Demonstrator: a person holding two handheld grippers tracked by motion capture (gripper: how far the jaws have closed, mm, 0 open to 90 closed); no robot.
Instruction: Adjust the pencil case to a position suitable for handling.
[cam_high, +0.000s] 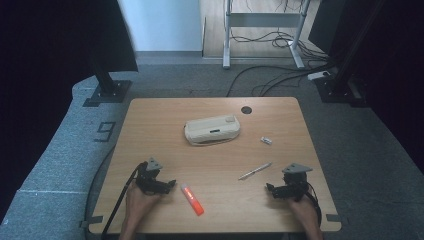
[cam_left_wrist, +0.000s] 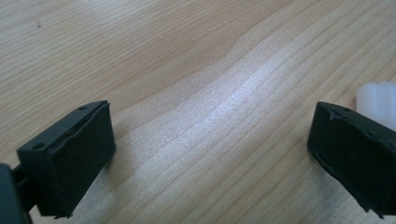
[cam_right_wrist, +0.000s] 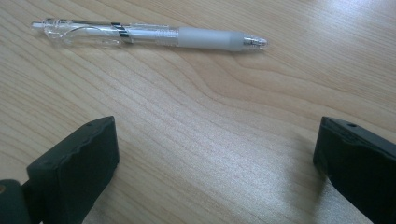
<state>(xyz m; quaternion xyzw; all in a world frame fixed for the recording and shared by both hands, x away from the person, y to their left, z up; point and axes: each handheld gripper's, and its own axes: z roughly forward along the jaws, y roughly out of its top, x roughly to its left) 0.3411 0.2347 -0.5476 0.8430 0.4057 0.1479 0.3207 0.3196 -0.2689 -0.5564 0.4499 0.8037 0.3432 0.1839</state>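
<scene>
Two hand-held tools rest low on a wooden surface (cam_high: 150, 125), one at each near corner, both with jaws spread wide and nothing between them. From the high view, the left tool (cam_high: 170, 185) lies at the near left, gripped by a hand (cam_high: 137, 200) reaching in from the bottom edge, its jaws pointing right toward an orange marker (cam_high: 192, 199) lying just beside them. The marker sits at a slant, its pale cap end nearest the tool. In the left gripper view, the left tool (cam_left_wrist: 210, 154) shows bare wood grain between its black jaws, with the marker's whitish cap (cam_left_wrist: 380, 102) peeking out just behind the right-hand jaw.

The right tool (cam_high: 270, 189) sits at the near right, held by the other hand (cam_high: 305, 205), its jaws pointing left. A clear pen (cam_high: 255, 171) lies near it, a little farther up the surface and angled. In the right gripper view, the right tool (cam_right_wrist: 215, 154) faces the pen (cam_right_wrist: 149, 35), which lies crosswise well ahead of the jaws, apart from both of them, its tip to the right of that view.

Farther back, near the middle of the surface, lies a cream pencil case (cam_high: 212, 129), zipped shut. A small white object (cam_high: 266, 140), too small to identify, lies to its right.
</scene>
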